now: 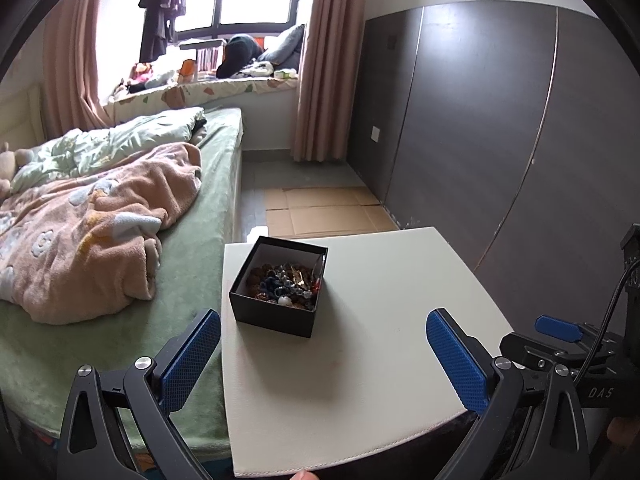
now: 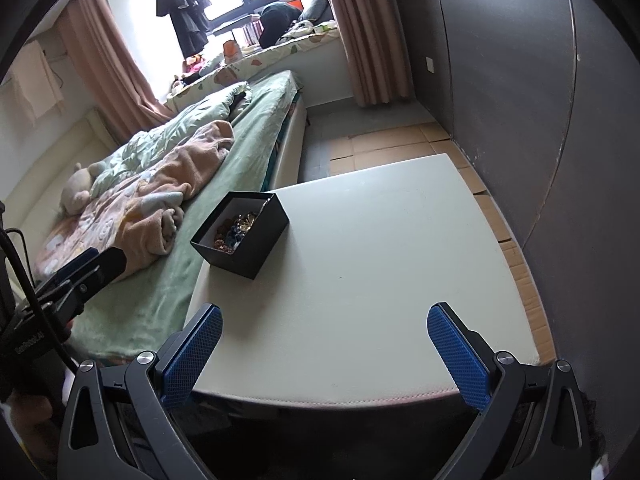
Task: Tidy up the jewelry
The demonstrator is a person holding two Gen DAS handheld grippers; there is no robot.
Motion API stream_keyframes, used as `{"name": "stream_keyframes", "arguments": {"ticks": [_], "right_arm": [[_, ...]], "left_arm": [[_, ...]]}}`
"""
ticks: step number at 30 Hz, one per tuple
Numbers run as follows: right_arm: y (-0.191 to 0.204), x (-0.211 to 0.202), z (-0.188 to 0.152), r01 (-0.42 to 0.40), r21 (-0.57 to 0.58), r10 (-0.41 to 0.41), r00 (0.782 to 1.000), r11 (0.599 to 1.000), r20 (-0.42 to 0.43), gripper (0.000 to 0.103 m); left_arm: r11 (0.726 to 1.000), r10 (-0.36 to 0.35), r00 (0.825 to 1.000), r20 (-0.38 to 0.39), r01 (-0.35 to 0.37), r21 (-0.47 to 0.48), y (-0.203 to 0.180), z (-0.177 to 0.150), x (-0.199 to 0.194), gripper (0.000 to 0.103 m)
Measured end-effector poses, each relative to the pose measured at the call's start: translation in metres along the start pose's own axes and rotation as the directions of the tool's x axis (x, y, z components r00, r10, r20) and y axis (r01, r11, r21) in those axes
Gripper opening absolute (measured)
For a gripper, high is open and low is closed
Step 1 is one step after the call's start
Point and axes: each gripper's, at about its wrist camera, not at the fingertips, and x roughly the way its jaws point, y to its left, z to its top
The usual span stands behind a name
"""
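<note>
Left tongs [image 1: 323, 354]: blue-padded fingers spread wide apart, holding nothing, poised above the near edge of the bench.
Right tongs [image 2: 325, 354]: likewise parted and empty, over the bench's near edge; in the left wrist view they show at 3 o'clock.
Bench [image 1: 380, 320]: pale white top, set against the bed's side.
Black box [image 1: 279, 286]: open, lidless, standing on the bench toward its far-left corner, at 11 o'clock from the left tongs.
Jewelry [image 1: 285, 284]: a tangled heap of beads, chains and small bright pieces inside the black box.
Bed [image 1: 192, 248]: green sheet at 9 o'clock, a pink blanket [image 1: 92, 240] rumpled across it.
</note>
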Motion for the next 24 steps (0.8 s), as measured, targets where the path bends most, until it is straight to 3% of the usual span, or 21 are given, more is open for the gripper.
{"name": "stream_keyframes", "arguments": {"ticks": [24], "right_arm": [[-0.0079, 0.0008, -0.0004, 0.016, 0.017, -0.016, 1.000, 1.000, 0.003, 0.103]], "left_arm": [[1.000, 0.011, 1.000, 0.015, -0.011, -0.007, -0.0053, -0.0026, -0.0009, 0.103]]}}
